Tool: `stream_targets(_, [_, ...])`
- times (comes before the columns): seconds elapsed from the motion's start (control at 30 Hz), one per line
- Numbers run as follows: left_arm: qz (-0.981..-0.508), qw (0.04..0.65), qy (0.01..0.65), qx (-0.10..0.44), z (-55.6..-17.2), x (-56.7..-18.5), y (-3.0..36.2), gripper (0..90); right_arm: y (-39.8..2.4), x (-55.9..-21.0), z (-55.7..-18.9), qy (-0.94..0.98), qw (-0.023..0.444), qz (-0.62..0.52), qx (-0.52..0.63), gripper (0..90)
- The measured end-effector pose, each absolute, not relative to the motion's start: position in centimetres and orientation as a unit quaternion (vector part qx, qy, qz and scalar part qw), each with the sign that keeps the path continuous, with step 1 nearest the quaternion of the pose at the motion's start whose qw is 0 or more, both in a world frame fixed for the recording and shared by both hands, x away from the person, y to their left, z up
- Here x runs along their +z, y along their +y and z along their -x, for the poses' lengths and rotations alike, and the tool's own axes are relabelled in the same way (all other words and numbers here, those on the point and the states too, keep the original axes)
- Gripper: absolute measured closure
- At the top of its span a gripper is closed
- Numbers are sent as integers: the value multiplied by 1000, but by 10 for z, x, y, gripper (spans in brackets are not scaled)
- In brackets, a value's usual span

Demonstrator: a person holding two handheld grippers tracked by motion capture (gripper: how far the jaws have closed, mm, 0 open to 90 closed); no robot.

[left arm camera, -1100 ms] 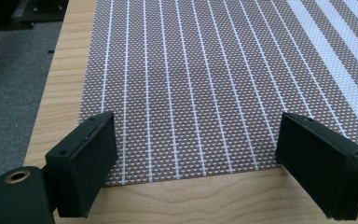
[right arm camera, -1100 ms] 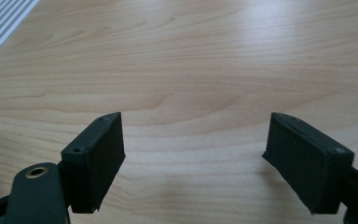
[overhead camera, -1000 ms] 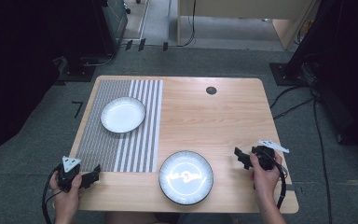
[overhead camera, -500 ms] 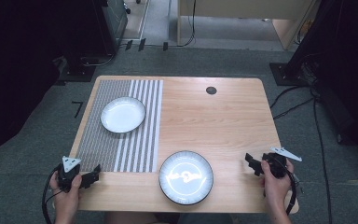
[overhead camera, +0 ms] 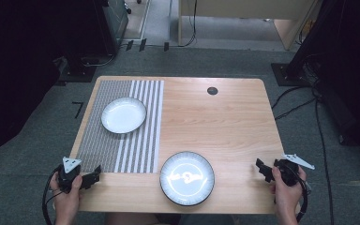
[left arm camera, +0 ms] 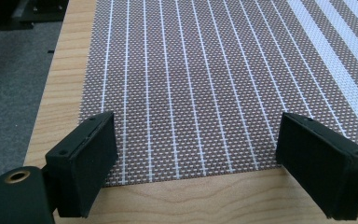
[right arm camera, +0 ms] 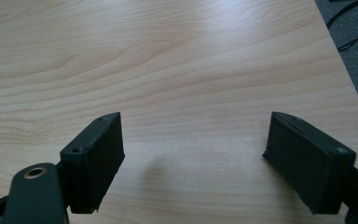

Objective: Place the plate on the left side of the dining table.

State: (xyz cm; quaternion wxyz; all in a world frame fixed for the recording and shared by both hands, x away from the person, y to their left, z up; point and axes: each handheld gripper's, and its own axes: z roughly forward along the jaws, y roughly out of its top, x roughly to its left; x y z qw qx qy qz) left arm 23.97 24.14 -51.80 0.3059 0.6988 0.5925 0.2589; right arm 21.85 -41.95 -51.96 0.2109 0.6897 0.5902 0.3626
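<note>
Left gripper (overhead camera: 93,177) sits at the worktop's (overhead camera: 225,126) near-left corner, fingers (left arm camera: 86,158) spread wide, empty, over the near edge of the striped mat (overhead camera: 122,136). Right gripper (overhead camera: 264,169) at the near-right edge, fingers (right arm camera: 95,156) also spread, nothing between them (bare wood below). Dark-rimmed plate (overhead camera: 187,178) lies near the front edge between the two, well apart from both. White plate (overhead camera: 123,115) sits on the mat.
</note>
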Motion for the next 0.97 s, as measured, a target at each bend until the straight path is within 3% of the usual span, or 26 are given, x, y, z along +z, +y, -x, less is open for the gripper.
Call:
stream_targets(0.53, [-699,306,592,259,-240,-518,241,123,-409,-524,-199,626,280,-671,283,155])
stream_targets(0.97, [-698,306,594,259,-240,-518,241,122,-407,-525,-198,616,285,-679,279,127])
